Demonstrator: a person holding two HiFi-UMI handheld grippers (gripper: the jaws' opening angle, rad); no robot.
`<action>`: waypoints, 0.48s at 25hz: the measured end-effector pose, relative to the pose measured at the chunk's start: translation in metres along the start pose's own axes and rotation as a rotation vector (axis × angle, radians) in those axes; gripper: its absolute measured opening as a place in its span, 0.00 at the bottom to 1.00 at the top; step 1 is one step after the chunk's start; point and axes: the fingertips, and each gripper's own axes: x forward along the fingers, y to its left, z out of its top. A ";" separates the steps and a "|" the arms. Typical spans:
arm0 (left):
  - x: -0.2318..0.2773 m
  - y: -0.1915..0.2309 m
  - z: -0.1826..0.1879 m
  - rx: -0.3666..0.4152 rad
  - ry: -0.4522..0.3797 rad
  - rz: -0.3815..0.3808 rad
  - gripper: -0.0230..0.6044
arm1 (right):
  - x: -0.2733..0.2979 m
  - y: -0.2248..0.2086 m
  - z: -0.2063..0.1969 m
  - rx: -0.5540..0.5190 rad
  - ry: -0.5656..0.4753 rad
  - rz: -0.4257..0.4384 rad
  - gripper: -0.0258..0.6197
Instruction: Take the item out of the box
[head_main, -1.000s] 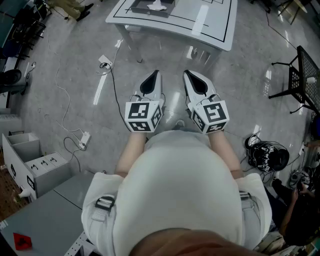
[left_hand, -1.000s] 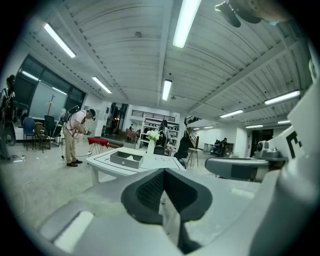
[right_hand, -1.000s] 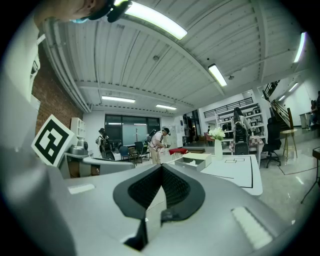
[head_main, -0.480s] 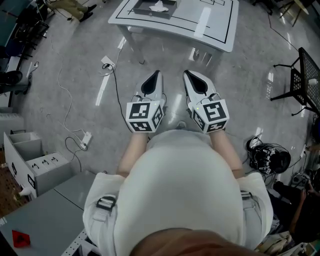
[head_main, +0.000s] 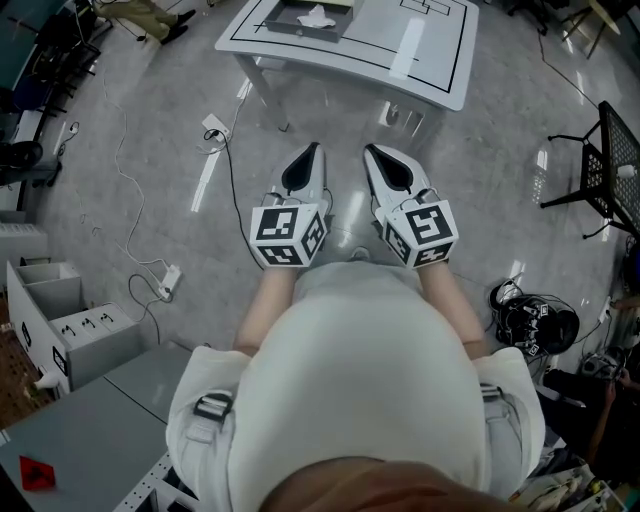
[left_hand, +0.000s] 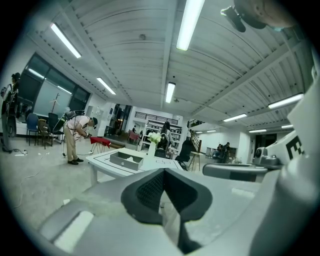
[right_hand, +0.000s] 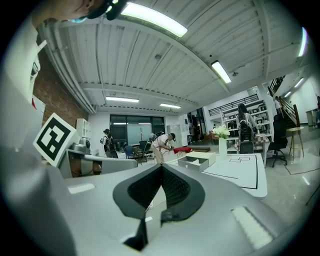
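Fingers (head_main: 300, 172) pressed together, empty, on left gripper (head_main: 313, 150) and right gripper (head_main: 371, 152); box (head_main: 310, 14) well ahead at twelve o'clock on table (head_main: 340, 62), nearer left.

Both grippers held out side by side, jaws closed and empty.
The left gripper (head_main: 312, 150) and right gripper (head_main: 370, 152) point forward, nearly level and parallel, just apart. Bare forearms (head_main: 262, 305) run back from their marker cubes (head_main: 288, 232). Each pair of jaws meets at the tips.
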 end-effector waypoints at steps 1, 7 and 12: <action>0.000 -0.001 -0.001 -0.004 0.002 0.000 0.03 | 0.000 -0.002 -0.001 0.006 0.004 -0.001 0.03; 0.001 0.008 -0.008 -0.025 0.026 0.020 0.03 | 0.007 -0.004 -0.002 0.036 -0.001 0.007 0.03; 0.013 0.020 -0.009 -0.034 0.038 0.034 0.03 | 0.017 -0.011 -0.008 0.042 0.020 0.010 0.03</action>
